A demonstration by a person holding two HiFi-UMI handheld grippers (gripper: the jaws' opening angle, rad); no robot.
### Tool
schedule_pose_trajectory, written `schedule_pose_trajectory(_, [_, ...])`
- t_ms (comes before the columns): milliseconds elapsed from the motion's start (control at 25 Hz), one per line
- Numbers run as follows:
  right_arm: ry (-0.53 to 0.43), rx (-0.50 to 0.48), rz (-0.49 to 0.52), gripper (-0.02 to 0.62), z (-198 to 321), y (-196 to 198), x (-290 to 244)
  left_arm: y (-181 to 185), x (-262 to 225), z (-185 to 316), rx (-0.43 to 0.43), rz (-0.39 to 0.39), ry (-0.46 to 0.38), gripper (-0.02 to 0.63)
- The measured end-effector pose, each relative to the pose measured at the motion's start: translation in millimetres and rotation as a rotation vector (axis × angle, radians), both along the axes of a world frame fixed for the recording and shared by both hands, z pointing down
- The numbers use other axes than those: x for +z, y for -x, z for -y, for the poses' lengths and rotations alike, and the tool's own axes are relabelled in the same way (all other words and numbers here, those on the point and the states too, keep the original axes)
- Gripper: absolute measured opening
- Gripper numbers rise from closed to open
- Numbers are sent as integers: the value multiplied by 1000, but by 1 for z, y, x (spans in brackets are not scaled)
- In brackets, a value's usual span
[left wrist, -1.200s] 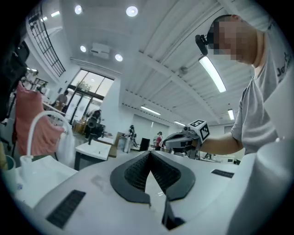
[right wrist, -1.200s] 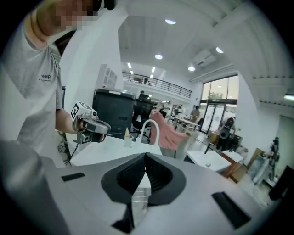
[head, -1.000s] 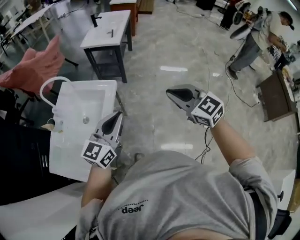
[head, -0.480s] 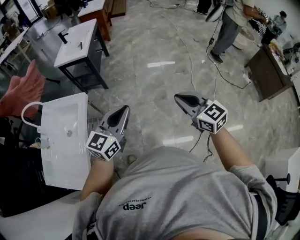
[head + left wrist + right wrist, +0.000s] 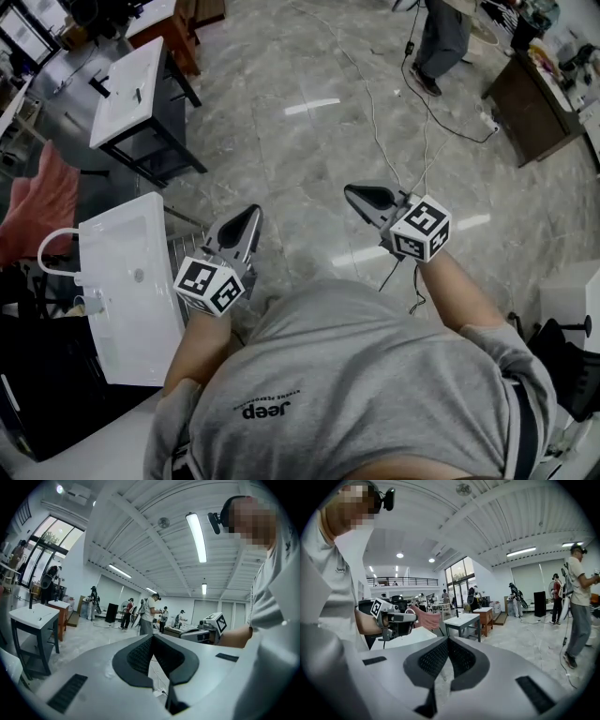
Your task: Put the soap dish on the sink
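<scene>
Left gripper [image 5: 249, 216]: jaws pinched together with nothing between them. We hold it level over the floor, just beside the sink [image 5: 141, 337] and pointing past it.
Right gripper [image 5: 354, 193]: same deal, jaws closed on nothing. It's tipped a bit downward and well apart from the sink.
Sink spot: the white basin is on our left, with a looped white faucet [image 5: 52, 246] on its outer side.
Soap dish: it's in neither gripper. 1 small pale thing [image 5: 79, 305] sits on the rim near the faucet. It could be the dish, but it's too small for us to tell.
Why like this: 2 empty, closed grippers aimed at open floor look to us like a carry-free pose. Either the dish is already on the sink or we haven't fetched it yet.
</scene>
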State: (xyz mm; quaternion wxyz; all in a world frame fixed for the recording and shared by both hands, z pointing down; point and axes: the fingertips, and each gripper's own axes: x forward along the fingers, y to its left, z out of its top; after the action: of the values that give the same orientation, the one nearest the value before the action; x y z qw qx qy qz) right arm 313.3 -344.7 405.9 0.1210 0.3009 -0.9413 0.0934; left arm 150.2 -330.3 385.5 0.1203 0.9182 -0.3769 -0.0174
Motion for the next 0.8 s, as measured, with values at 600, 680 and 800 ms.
schedule_pose_trajectory(600, [11,-29,-2,57,17,38,-4,39,4,5,-42,-33,14,14])
schedule_pose_trajectory(680, [10,-36,-4,57,17,40,-3,41,4,4,-47,-34,12,14])
schedule_pose_trajectory(800, [4,-45,-11,55,17,40,-1,40,5,3,-49,-36,9,14])
